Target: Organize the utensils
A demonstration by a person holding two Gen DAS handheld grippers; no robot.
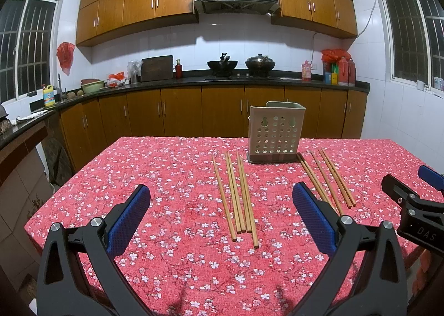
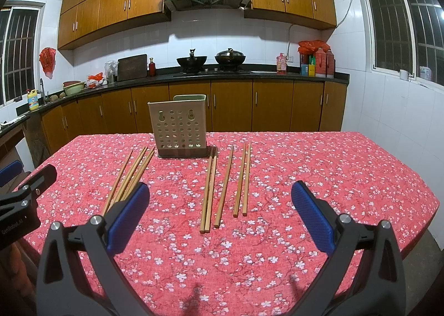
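Left gripper (image 1: 221, 198) fingers spread wide, nothing between | right gripper (image 2: 220, 194) same — hovering over near counter edge | wooden chopsticks (image 1: 236, 194) in two loose groups flanking perforated beige plastic holder (image 1: 273, 133) | red floral-clothed counter (image 1: 166, 177) — bare cloth either side.

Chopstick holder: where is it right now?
The chopstick holder stands upright at the far middle of the red floral table, between two groups of loose chopsticks: the left group and the right group.
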